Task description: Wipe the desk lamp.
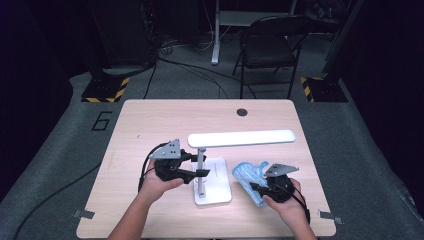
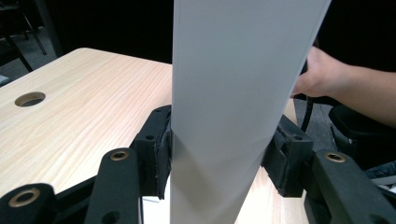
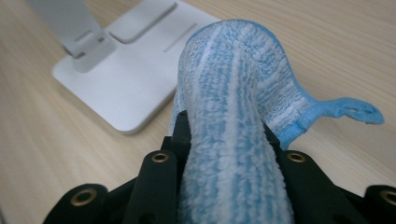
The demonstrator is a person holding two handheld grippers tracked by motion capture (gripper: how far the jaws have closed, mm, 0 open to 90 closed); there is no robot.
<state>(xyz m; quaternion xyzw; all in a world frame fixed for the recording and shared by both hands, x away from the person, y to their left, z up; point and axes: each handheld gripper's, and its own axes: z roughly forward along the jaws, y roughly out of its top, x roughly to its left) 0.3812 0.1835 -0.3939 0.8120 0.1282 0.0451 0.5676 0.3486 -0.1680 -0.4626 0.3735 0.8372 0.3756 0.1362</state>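
A white desk lamp (image 1: pixel 212 172) stood near the middle of the wooden table (image 1: pixel 150 115), its flat base (image 1: pixel 217 187) toward the near edge and its long head (image 1: pixel 241 138) lying level above, reaching right. The thin post (image 1: pixel 201 167) rose upright from the base's left part.

The left gripper (image 1: pixel 197 172) came in from the left, jaws pointing right, and was clenched on the post about halfway up. In the left gripper view the post (image 2: pixel 233 112) ran as a broad pale strip between the two black jaws, and both pads (image 2: pixel 161 154) pressed against its sides. The left hand (image 1: pixel 157 182) held the gripper's body just left of the base.

The right gripper (image 1: pixel 257 189) sat right of the base, near the table's near-right part, and was clenched on a blue and white striped cloth (image 1: pixel 250 177). In the right gripper view the cloth (image 3: pixel 233 116) bulged up in a thick fold out of the shut jaws, with a small blue loop (image 3: pixel 348 112) sticking out to its right. The cloth lay just beside the base's right edge (image 3: pixel 126 84); whether they touched could not be told. The right hand (image 1: pixel 287 205) gripped from the near side.

Beyond the table's far edge stood a dark folding chair (image 1: pixel 267 47) on the grey floor.
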